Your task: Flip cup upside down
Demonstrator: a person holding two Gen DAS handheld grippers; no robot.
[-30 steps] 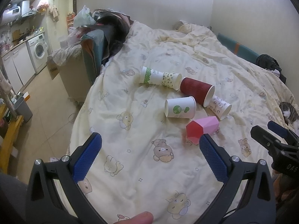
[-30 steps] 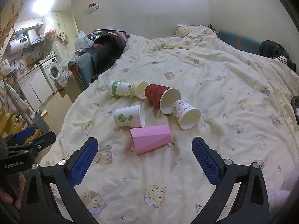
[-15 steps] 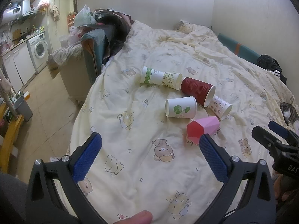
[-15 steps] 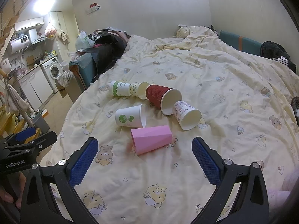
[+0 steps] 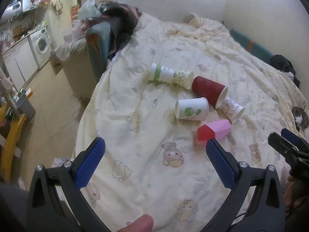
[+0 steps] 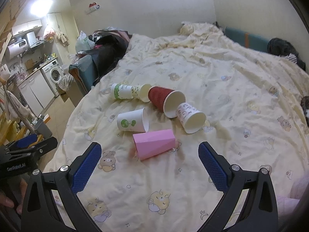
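Both claws hung wide open over the near end of a bed covered by a pale yellow quilt printed with cartoon bears, and neither had hold of anything. The left gripper showed its blue ridged pads spread far apart, with bare quilt between them; the right gripper was spread just as wide, and its own tips appeared at the far right edge of the left wrist view.

Six paper cups lay on their sides in a loose cluster near the middle of the quilt, none upright and none inverted. Nearest the right claw lay a faceted pink paper cup, its mouth facing right; in the left wrist view its red base faced the camera, just beyond the left claw's right pad. Just beyond it lay a white paper cup with a green tree emblem, mouth to the right. To the right of that lay a white paper cup with small dark printed figures, its open mouth turned toward the near right. A dark red ribbed paper cup lay beyond, its rim touching the printed cup. Furthest left, a white cup with a green band lay with its mouth against the base of a yellow-green patterned cup.

A white washing machine stood in the kitchen area far to the left.
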